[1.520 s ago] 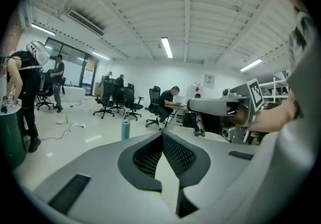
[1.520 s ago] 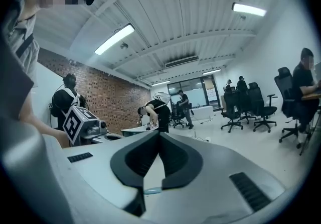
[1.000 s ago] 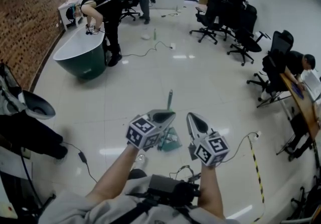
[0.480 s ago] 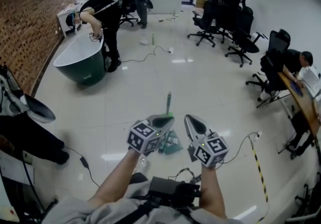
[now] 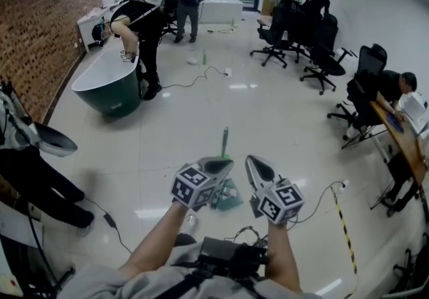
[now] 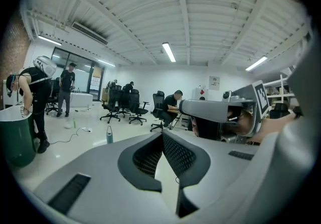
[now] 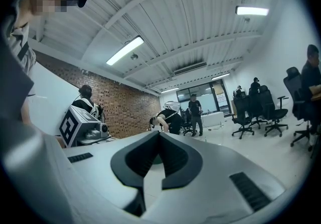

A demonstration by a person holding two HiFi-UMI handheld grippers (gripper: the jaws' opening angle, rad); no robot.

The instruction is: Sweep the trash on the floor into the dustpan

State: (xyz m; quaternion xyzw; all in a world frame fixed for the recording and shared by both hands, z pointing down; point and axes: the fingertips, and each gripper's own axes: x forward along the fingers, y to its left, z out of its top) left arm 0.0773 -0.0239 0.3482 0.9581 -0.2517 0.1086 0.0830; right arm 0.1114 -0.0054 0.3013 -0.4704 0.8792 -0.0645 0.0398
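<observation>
A green dustpan lies on the pale tiled floor just beyond my hands, its green handle standing upright; the handle's top also shows in the left gripper view. A small pale scrap lies on the floor by my left forearm. My left gripper hovers above the dustpan, shut with nothing in it. Beside it my right gripper is also shut and empty. Both are held about level, apart from the dustpan.
A dark green bathtub stands at the back left with a person bent over it. Office chairs and seated people line the right side. Cables and a yellow-black strip cross the floor near me.
Both grippers keep their place and stay shut. The head view has tilted slightly, and a person at the far back has stepped closer to the tub.
</observation>
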